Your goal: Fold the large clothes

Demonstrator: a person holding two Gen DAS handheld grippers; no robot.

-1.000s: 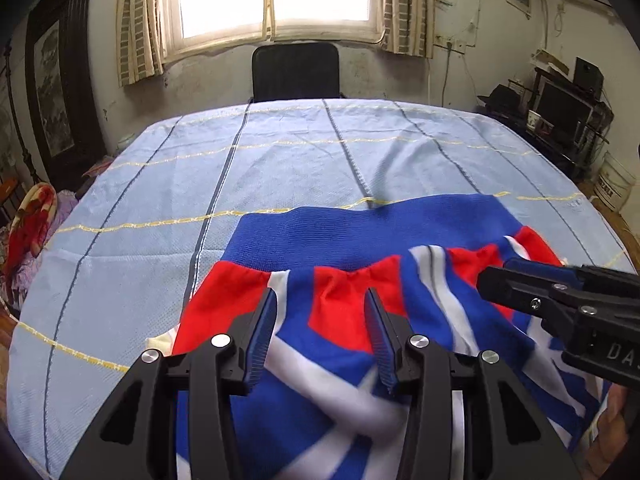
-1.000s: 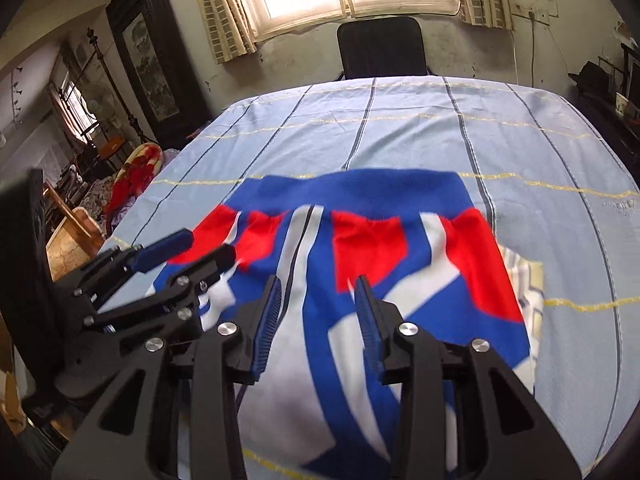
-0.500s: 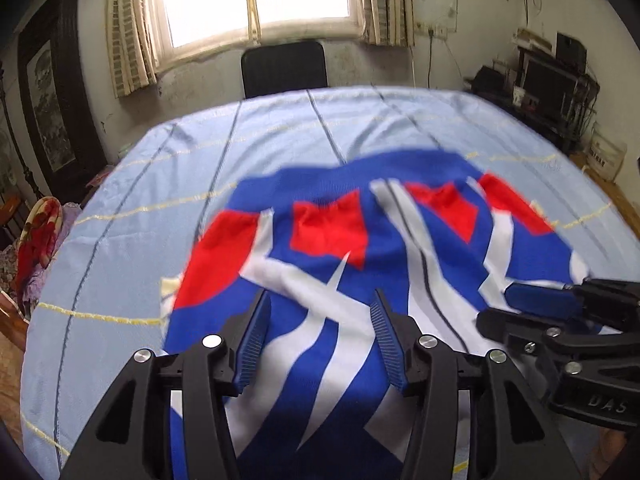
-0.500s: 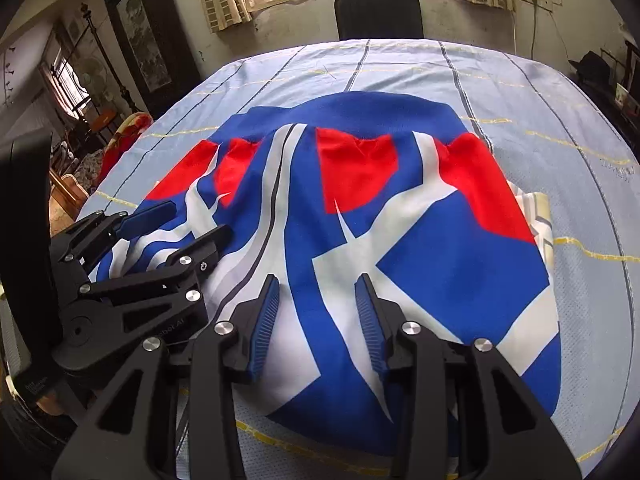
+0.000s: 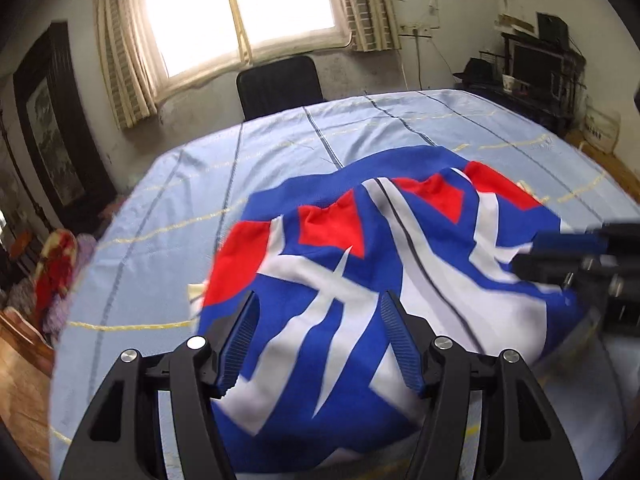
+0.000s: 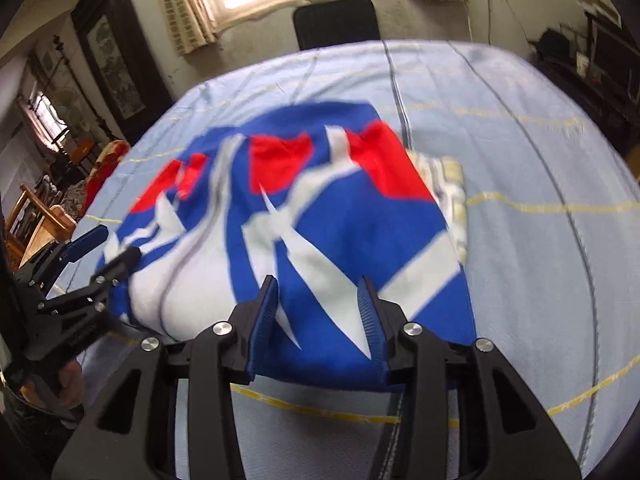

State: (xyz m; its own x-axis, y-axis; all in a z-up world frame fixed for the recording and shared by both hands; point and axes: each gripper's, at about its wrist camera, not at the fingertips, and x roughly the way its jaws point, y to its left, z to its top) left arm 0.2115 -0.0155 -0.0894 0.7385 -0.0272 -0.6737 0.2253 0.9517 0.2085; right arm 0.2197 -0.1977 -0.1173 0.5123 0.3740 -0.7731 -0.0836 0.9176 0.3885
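A large blue garment with red patches and white stripes lies folded on the light blue bed sheet. My left gripper hovers over its near left part. Its jaws are opening, and the cloth lies below them, unpinched. In the right wrist view the same garment spreads ahead of my right gripper, which hangs over the near hem. Its jaws are opening slightly and nothing is pressed between the pads. Each gripper shows in the other's view: the right gripper, the left gripper.
A cream striped cloth peeks out under the garment's right edge. A black chair stands at the bed's far side below the window. A dark cabinet is at the left, a cluttered desk at the right, and a red patterned blanket off the left edge.
Both grippers have drawn back toward the near edge, so the garment's near hem now shows. The left jaws stand wider apart than before. The garment stays on the sheet.
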